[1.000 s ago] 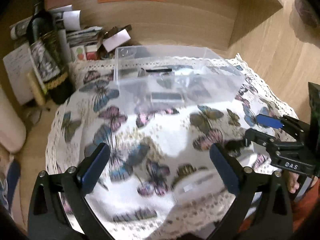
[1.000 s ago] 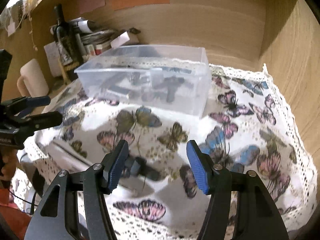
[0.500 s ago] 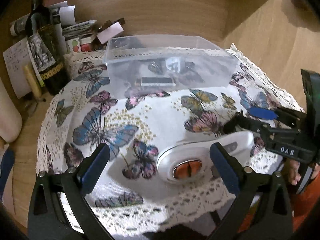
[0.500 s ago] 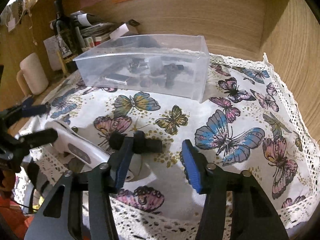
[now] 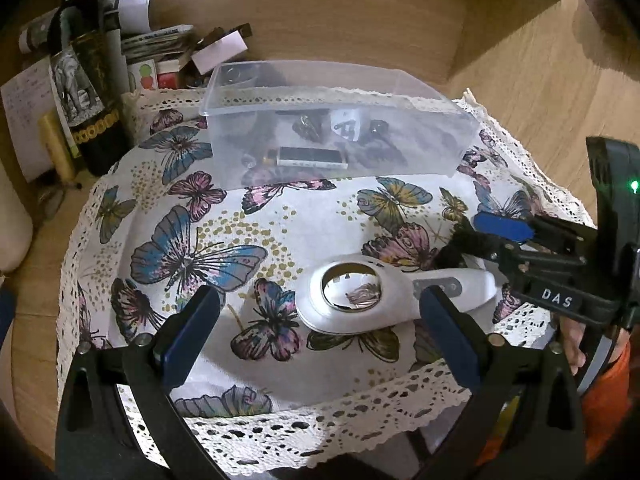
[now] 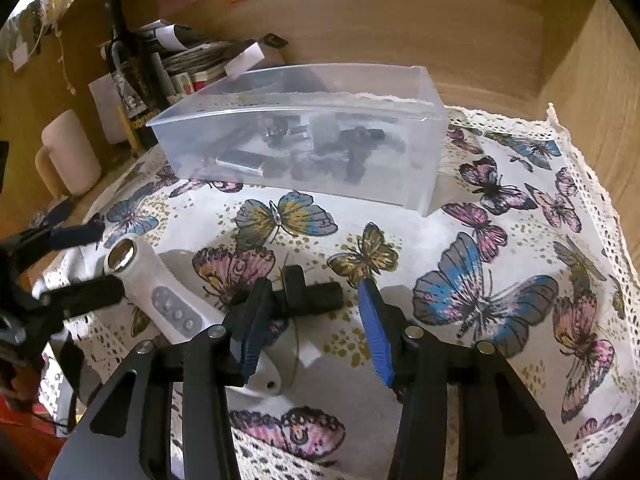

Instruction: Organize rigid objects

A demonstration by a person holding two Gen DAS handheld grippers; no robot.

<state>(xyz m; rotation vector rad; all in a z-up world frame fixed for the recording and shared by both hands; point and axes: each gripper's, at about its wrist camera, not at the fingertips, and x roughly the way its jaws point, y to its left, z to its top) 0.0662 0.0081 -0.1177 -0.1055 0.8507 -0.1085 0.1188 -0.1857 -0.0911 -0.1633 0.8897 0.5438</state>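
Right gripper (image 6: 316,320) jaws spread around black T-shaped part (image 6: 308,294); white handheld device (image 6: 160,292) beside.

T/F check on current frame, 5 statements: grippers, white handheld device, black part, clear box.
1. The left gripper is shut on the white handheld device with a round metal-ringed head. False: its jaws stand open, straddling the device, which lies on the butterfly-print tablecloth.
2. The small black T-shaped part lies between the right gripper's open fingers. True.
3. The clear plastic box is empty. False: it holds several dark items and a flat black bar.
4. The box has no lid on. True.
5. A dark wine bottle with an elephant label stands inside the box. False: it stands outside, left of the box in the left wrist view.
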